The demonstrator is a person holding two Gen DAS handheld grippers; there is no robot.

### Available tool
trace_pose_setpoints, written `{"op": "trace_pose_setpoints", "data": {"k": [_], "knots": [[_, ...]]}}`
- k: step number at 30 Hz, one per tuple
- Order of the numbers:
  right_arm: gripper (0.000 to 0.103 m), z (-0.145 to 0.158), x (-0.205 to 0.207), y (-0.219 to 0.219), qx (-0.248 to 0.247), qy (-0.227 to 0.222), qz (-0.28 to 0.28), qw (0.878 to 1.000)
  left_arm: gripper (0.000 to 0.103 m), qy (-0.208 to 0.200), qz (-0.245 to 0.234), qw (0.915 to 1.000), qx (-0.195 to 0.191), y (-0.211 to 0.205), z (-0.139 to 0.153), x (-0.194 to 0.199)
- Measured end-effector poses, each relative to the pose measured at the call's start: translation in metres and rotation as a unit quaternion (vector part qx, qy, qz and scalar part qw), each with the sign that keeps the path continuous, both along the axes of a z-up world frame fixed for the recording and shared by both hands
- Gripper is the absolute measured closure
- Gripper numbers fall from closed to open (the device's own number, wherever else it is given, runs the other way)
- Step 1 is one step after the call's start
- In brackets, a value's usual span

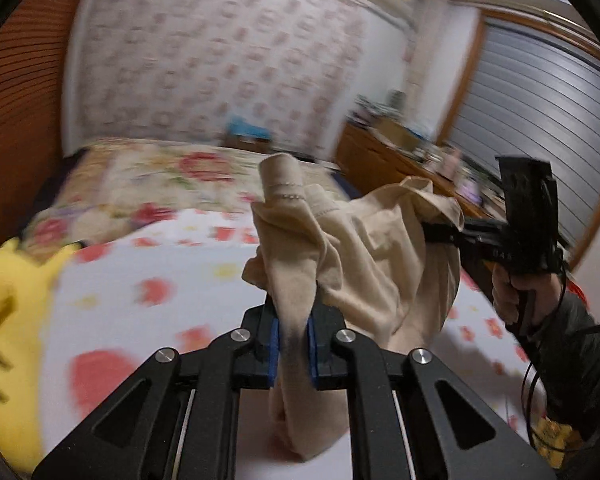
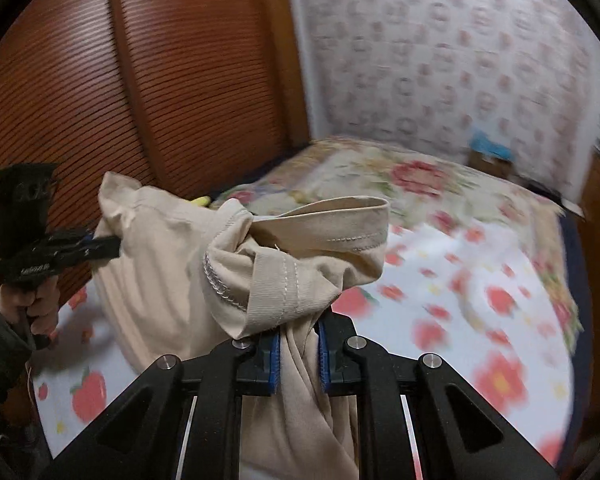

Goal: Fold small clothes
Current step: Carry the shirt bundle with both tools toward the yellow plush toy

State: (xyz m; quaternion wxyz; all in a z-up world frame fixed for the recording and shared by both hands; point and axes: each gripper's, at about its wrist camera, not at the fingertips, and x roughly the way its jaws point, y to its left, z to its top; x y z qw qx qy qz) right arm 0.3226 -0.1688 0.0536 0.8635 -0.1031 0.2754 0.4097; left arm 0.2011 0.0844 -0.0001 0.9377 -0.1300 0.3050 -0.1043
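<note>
In the left wrist view the left gripper [image 1: 293,322] sat at the bottom centre of the frame, its blue pads [image 1: 273,354] clamped on a bunched fold of the cream garment [image 1: 356,256]. The cloth rose from the jaws toward the middle of the frame and stretched to the right, where the right gripper [image 1: 440,236] pinched its far end; a hand [image 1: 512,292] held that tool at the right edge.

The right wrist view showed the same hold from the other end. The right gripper [image 2: 298,344] was closed on a twisted part of the garment [image 2: 172,264], pads [image 2: 275,364] pressing the fabric from both sides, with a ribbed hem just above them. At the left edge the left gripper [image 2: 108,246] bit into the cloth's far corner, held by a hand [image 2: 36,304].

The garment hung between the two tools above the bed [image 2: 460,320] (white sheet with red flowers, blurred). A yellow plush toy [image 1: 4,304] lay at the left edge of the left wrist view. Brown slatted doors [image 2: 80,80] filled the upper left of the right wrist view.
</note>
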Motion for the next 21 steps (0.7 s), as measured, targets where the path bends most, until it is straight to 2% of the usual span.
{"op": "trace_pose_setpoints", "data": {"k": [3,7,10,13,17,21], "knots": [[0.089,-0.003,0.022,0.073,-0.030,-0.001,0.053,0.998,0.091,0.018,0.043,0.9989,0.007,0.032,-0.015,-0.018],[0.089,-0.010,0.043,0.163,-0.071,-0.008,0.094,0.993,0.091,0.037,0.088,0.9953,0.015,0.065,-0.036,-0.040],[0.089,-0.012,0.051,0.227,-0.089,-0.018,0.118,0.989,0.091,0.038,0.116,0.9924,0.019,0.080,-0.043,-0.050],[0.089,-0.011,0.059,0.284,-0.101,-0.026,0.144,0.984,0.091,0.036,0.138,0.9897,0.006,0.094,-0.047,-0.053],[0.089,-0.015,0.076,0.323,-0.112,-0.030,0.173,0.978,0.091,0.037,0.174,0.9840,-0.018,0.108,-0.055,-0.061],[0.088,-0.024,0.096,0.344,-0.100,-0.015,0.178,0.979,0.091,0.047,0.200,0.9787,-0.009,0.115,-0.065,-0.065]]}}
